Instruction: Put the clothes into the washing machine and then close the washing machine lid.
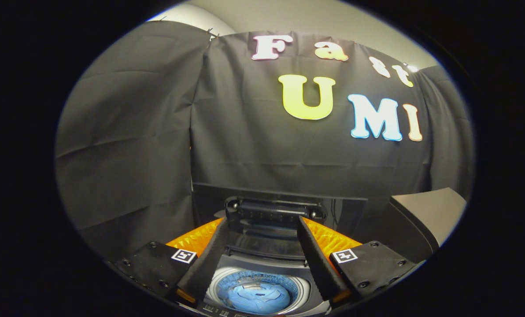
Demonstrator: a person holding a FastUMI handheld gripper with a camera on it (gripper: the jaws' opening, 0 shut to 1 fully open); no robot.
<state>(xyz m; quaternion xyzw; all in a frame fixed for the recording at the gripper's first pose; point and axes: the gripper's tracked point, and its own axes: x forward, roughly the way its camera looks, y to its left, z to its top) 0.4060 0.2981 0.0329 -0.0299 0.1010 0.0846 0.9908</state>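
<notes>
Hovering w/ gripper [262,246] fingers spread, empty, above washing machine [262,268]; clothes [257,297] already in drum below, betw. fingers. Lid [275,207] upright just beyond fingertips, hinge axis crosswise; likely needs pulling fwd & down.

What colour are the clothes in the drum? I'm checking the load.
Light blue clothes lie in the washing machine, between the open gripper fingers, in the gripper view.

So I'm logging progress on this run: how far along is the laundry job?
Done: light blue cloth already lies in the round drum of the top-loading washing machine, seen between the fingers. In hand: nothing; the black two-finger gripper is open and empty above the drum. Left: the dark hinged lid stands raised behind the opening and needs closing.
</notes>
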